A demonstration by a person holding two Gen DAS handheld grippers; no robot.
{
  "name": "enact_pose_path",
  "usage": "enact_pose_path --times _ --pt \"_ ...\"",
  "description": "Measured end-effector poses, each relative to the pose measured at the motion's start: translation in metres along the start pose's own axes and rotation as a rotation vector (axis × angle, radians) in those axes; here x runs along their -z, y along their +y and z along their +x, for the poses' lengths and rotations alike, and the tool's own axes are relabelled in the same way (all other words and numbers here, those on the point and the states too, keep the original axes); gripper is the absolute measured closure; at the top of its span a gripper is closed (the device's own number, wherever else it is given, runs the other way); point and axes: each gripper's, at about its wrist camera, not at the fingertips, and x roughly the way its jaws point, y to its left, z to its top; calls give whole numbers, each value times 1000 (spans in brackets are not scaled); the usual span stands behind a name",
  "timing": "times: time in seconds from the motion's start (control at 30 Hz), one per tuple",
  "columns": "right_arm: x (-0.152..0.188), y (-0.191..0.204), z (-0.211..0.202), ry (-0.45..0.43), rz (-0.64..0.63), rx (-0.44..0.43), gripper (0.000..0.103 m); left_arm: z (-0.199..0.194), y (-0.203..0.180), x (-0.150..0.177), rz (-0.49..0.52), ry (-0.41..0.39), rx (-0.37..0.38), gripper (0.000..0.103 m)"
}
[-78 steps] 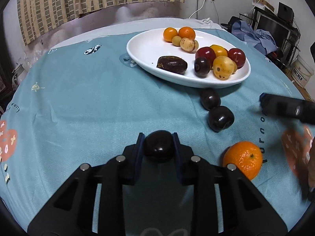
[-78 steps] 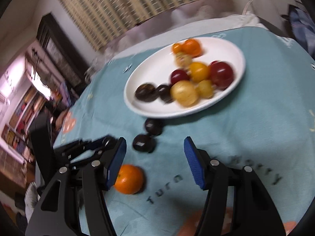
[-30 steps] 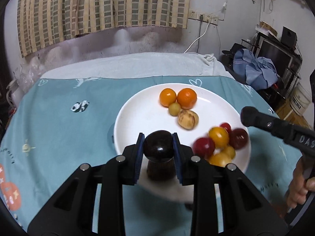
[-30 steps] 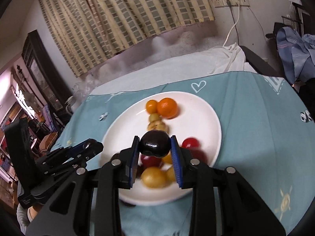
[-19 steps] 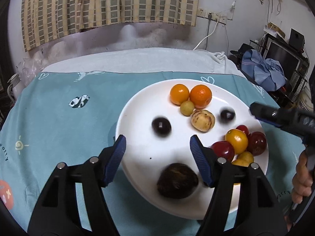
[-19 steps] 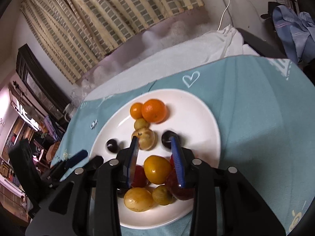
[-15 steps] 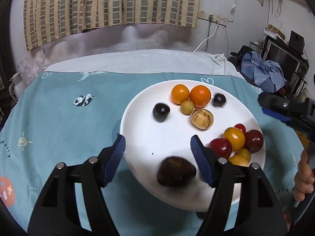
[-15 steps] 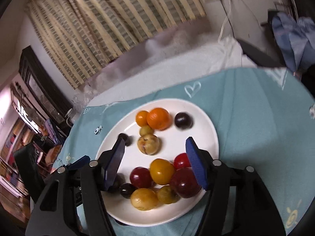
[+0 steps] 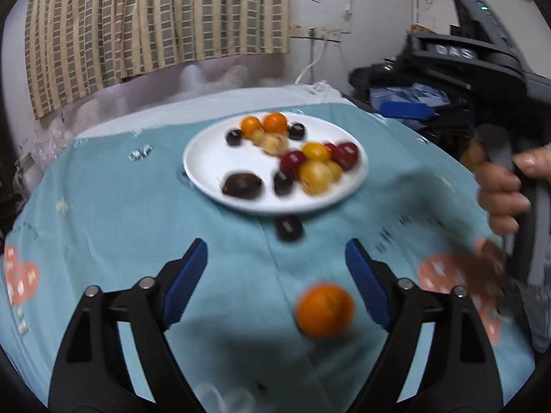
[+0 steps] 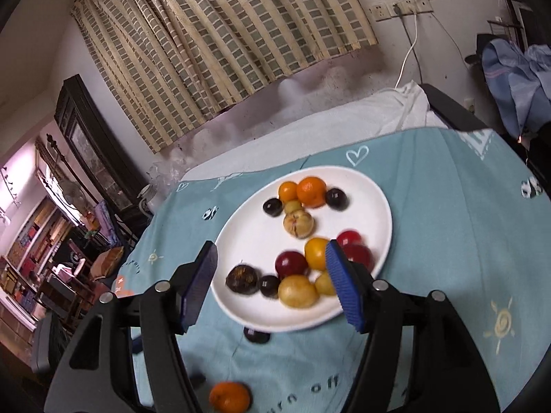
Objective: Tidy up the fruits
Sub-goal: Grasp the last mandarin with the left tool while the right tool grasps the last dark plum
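Observation:
A white plate (image 9: 206, 158) (image 10: 375, 203) on the teal tablecloth holds several fruits: oranges, dark plums, red and yellow fruits, a brown one. A dark plum (image 9: 288, 228) (image 10: 256, 336) lies on the cloth just in front of the plate. An orange (image 9: 325, 305) (image 10: 229, 395) lies nearer, by my left gripper's right finger. My left gripper (image 9: 275, 275) is open and empty above the cloth. My right gripper (image 10: 272, 282) is open and empty, raised above the plate's near side; it also shows in the left wrist view (image 9: 406, 108), at the right.
The round table's teal cloth (image 9: 103, 206) ends at a white sheet (image 10: 344, 113) by the curtained wall. A dark cabinet (image 10: 89, 130) stands at the left. Clothes and equipment (image 10: 516, 69) are piled at the right.
Both grippers opened and dropped their dark plums onto the plate. Both then pulled back from the plate; the left one now sits low over the cloth near the orange.

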Motion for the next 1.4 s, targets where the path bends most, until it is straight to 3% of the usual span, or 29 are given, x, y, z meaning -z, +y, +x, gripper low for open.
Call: enact_pose_path --times 0.1,0.2,0.43,0.73,1.0,1.1,1.13,1.17,1.4 --pt "14 -6 -3 26 21 0 37 1 -15 13 27 28 26 16" --pt "23 -8 -6 35 36 -8 37 11 -26 19 78 58 -2 16" --pt "31 -5 2 79 21 0 37 30 -20 24 47 128 -9 16" --pt "40 -1 11 127 -4 6 37 38 -32 27 116 162 -31 10" --pt "47 5 20 172 -35 26 37 37 -20 25 35 150 27 11" --pt "47 1 20 175 -19 24 37 38 -23 25 44 155 25 21" --pt "47 2 20 176 -22 23 37 39 -24 25 47 158 30 35" --pt "48 3 21 179 -27 23 37 41 -25 25 47 170 43 59" --pt "61 18 35 251 -87 -15 37 38 -26 26 40 177 69 58"
